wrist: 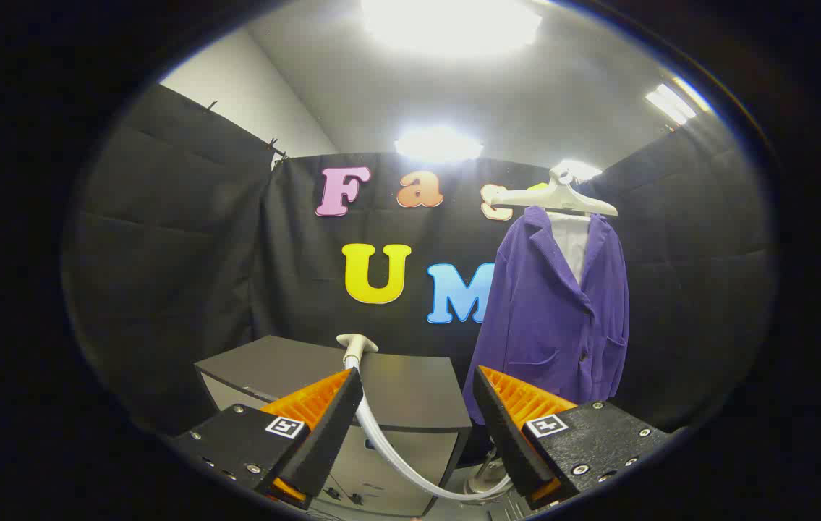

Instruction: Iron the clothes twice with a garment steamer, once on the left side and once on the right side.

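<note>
A purple jacket [556, 304] hangs on a white hanger [558, 194] beyond my right finger, against the black cloth wall. The garment steamer's pale head [356, 343] rests on a dark grey cabinet [403, 391] just ahead of my left finger. Its white hose [396, 456] curves down across the cabinet front toward a metal base [486, 477] low between the fingers. My gripper [417, 383] is open, fingers wide apart with nothing held between them.
Black cloth walls close the booth on three sides. The cabinet has a light front panel below its dark top. Bright ceiling lamps shine overhead. Open space lies between the cabinet and the hanging jacket.
</note>
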